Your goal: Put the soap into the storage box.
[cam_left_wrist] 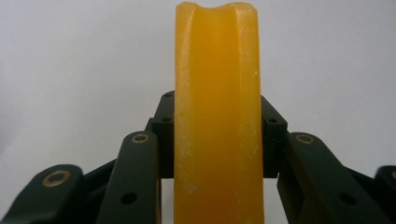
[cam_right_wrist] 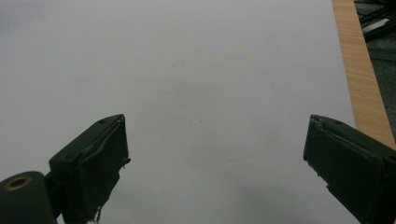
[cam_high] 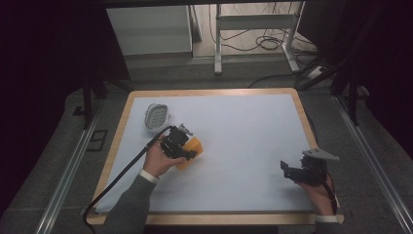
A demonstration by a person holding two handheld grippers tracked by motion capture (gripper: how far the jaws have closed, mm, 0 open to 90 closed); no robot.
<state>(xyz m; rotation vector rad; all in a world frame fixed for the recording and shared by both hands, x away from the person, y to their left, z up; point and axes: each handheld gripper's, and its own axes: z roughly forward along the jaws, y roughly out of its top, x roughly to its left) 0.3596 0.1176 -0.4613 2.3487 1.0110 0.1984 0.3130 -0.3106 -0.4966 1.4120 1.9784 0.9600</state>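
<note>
From the high view the orange block is half hidden under the left gripper and the hand, so its near-left end can't be made out. In the left gripper view its lower end runs off the bottom edge. The white ridged thing at the far left of the surface is too small to identify, honestly.

white mat mostly open; soap dish blocks far-left corner.
</note>
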